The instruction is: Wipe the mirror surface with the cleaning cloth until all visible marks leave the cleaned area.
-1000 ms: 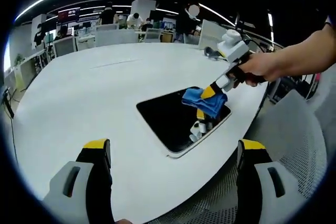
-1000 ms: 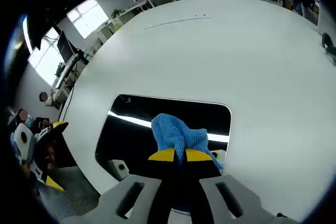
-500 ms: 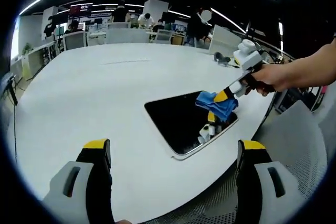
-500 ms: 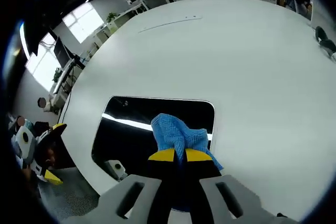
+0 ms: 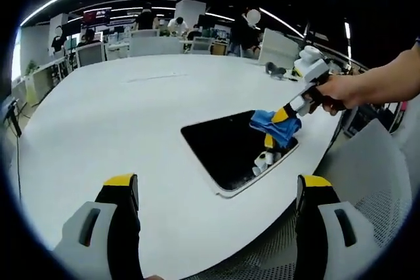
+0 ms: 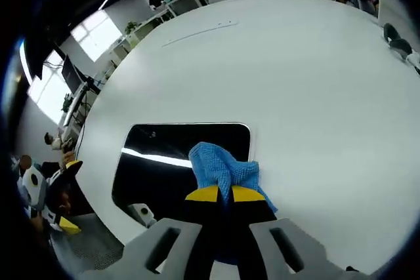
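Observation:
A dark rectangular mirror [image 5: 230, 145] with a white rim lies flat on the big white table [image 5: 118, 116], near its front right edge. My right gripper [image 5: 281, 117] is shut on a blue cleaning cloth [image 5: 270, 124], which rests on the mirror's far right part. In the right gripper view the cloth [image 6: 220, 168] bunches above the yellow fingertips [image 6: 205, 194], over the mirror's [image 6: 164, 162] near right corner. My left gripper [image 5: 213, 191] hangs open over the table's near edge, holding nothing, well short of the mirror.
A small dark object [image 5: 274, 67] lies on the table's far right side. A grey mesh chair [image 5: 367, 188] stands beside the table's right edge. Desks, chairs and people fill the office behind the table [image 5: 157, 31]. A hand [image 5: 341, 90] holds the right gripper.
The right gripper has slid the cloth toward the mirror's right end over the last second. The left view shifted slightly; the left gripper stays open.

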Action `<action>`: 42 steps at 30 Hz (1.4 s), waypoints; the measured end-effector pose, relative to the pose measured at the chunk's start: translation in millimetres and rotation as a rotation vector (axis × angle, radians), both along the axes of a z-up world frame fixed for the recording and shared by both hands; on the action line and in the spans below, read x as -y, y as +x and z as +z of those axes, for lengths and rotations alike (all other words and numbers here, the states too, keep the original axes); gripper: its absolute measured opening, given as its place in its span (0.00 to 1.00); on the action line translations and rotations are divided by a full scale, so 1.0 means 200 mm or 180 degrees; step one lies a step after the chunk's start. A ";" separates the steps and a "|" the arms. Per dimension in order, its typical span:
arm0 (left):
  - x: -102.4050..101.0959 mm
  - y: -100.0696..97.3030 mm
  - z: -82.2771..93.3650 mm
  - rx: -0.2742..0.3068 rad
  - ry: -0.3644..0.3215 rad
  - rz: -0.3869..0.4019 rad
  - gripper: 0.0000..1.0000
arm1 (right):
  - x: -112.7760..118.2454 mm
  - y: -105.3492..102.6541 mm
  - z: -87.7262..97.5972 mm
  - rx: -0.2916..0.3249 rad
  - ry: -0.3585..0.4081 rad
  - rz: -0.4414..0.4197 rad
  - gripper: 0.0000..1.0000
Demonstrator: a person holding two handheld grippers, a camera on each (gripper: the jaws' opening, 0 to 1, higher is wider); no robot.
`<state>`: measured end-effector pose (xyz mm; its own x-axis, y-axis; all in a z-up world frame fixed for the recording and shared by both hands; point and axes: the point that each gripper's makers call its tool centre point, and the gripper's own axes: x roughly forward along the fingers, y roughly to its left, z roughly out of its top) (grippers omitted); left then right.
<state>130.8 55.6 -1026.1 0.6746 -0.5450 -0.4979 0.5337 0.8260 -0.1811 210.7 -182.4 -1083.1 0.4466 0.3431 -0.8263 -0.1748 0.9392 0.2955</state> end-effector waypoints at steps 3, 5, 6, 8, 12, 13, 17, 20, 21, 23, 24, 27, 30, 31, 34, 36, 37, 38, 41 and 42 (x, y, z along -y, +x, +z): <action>-0.01 0.00 0.00 0.0022 0.0008 0.0036 0.99 | 0.01 -0.01 0.00 0.0019 -0.0023 0.0007 0.00; -0.02 0.01 0.00 0.0034 0.0009 0.0061 0.99 | 0.01 -0.01 0.00 0.0033 -0.0056 0.0031 0.00; -0.02 0.01 0.01 0.0039 0.0007 0.0064 0.99 | 0.01 -0.01 0.00 0.0032 -0.0069 0.0035 0.00; -0.02 0.01 0.01 0.0040 0.0021 0.0071 0.99 | 0.02 -0.01 0.00 0.0030 -0.0107 0.0036 0.00; -0.02 0.01 0.01 0.0024 -0.0007 0.0086 0.99 | 0.01 -0.02 -0.01 0.0094 -0.0225 0.0152 0.00; -0.02 0.01 0.01 0.0033 -0.0015 0.0082 0.99 | 0.01 -0.01 -0.01 0.0097 -0.0232 0.0146 0.00; -0.02 0.01 0.01 0.0053 0.0015 0.0065 0.99 | 0.01 -0.01 0.00 0.0121 -0.0275 0.0163 0.00; -0.03 0.02 0.02 0.0083 0.0021 0.0090 0.99 | 0.00 -0.01 0.00 0.0107 -0.0363 0.0182 0.00; -0.03 0.02 0.02 0.0090 0.0027 0.0090 0.99 | 0.00 -0.01 0.00 0.0104 -0.0378 0.0195 0.00; -0.03 0.02 0.02 0.0100 0.0038 0.0076 0.99 | 0.01 -0.01 0.00 0.0122 -0.0388 0.0224 0.00; -0.03 0.02 0.02 0.0097 0.0040 0.0085 0.99 | 0.01 -0.01 0.00 0.0091 -0.0342 0.0073 0.00; -0.04 0.02 0.02 0.0091 0.0046 0.0090 0.99 | 0.01 -0.02 0.00 0.0109 -0.0333 0.0052 0.00; -0.04 0.02 0.01 0.0095 0.0052 0.0076 0.99 | 0.00 -0.04 0.00 0.0057 -0.0239 -0.0040 0.00; -0.04 0.02 0.01 0.0094 0.0053 0.0079 0.99 | -0.01 -0.06 0.00 0.0045 -0.0226 -0.0035 0.00; -0.04 0.02 0.02 0.0092 0.0038 0.0085 0.99 | -0.01 -0.08 0.00 0.0045 -0.0244 -0.0032 0.00; -0.04 0.02 0.01 0.0086 0.0052 0.0084 0.99 | -0.01 -0.10 -0.01 0.0059 -0.0235 -0.0065 0.00; -0.04 0.02 0.01 0.0084 0.0052 0.0081 0.99 | -0.01 -0.10 -0.01 0.0061 -0.0224 -0.0094 0.00; -0.04 0.02 0.01 0.0079 0.0049 0.0070 0.99 | -0.01 -0.10 -0.01 0.0064 -0.0209 -0.0115 0.00; -0.03 0.02 0.00 0.0058 0.0064 0.0045 0.99 | -0.01 -0.13 -0.01 0.0039 -0.0166 -0.0160 0.00; -0.03 0.01 0.00 0.0053 0.0064 0.0039 0.99 | -0.01 -0.14 -0.01 0.0025 -0.0153 -0.0168 0.00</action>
<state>133.7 61.3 -1026.0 0.6895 -0.5266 -0.4972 0.5263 0.8359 -0.1555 182.8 -180.8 -1084.5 0.4696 0.2788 -0.8377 -0.1268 0.9603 0.2485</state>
